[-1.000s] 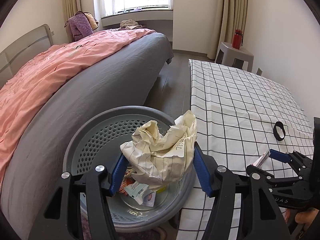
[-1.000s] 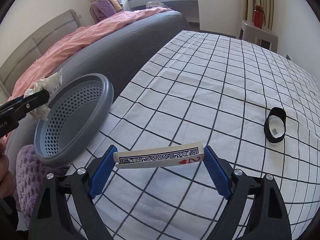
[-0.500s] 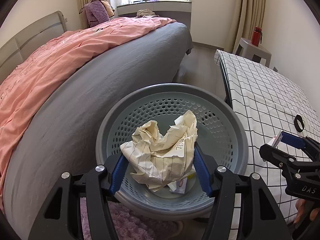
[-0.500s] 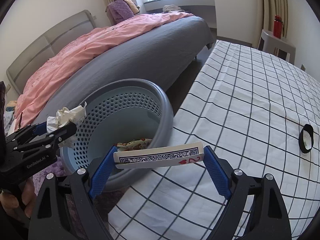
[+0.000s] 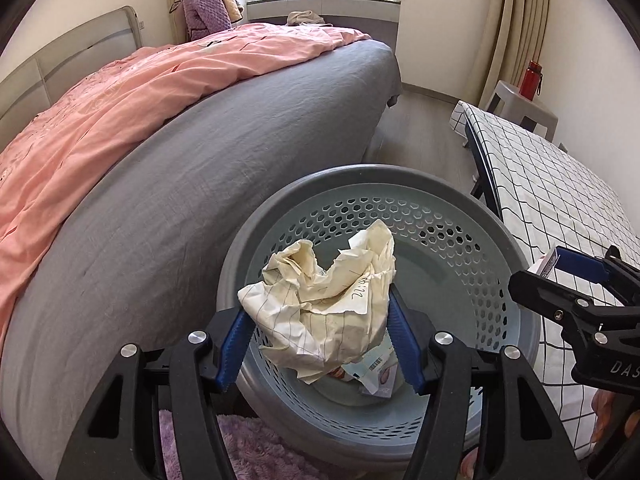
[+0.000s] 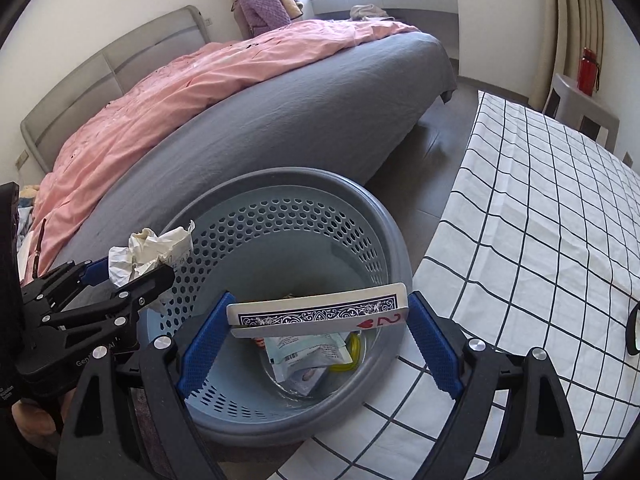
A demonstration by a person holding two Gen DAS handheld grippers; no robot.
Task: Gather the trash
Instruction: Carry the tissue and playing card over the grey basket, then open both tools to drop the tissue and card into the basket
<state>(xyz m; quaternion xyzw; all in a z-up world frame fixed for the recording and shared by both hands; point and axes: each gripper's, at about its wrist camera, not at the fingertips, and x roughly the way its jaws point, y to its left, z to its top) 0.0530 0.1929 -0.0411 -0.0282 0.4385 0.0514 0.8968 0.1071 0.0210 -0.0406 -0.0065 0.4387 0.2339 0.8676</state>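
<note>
basket [image 6: 394, 240]: on the floor, between bed [image 6: 300, 120] on its left and table [image 6: 540, 220] on its right
packets [image 6: 308, 356]: in the basket, at its bottom
paper [image 5: 328, 304]: over the basket's left side
card [image 6: 320, 312]: over the basket's near edge
bottle [image 6: 588, 66]: on stool [image 6: 580, 108], behind the table

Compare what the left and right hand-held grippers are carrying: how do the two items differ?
The left hand-held gripper clamps a crumpled paper ball, cream, lined and bulky. The right hand-held gripper clamps a playing-card stack, flat, rigid, blue-backed, a red two showing. Both are held over the grey basket.
</note>
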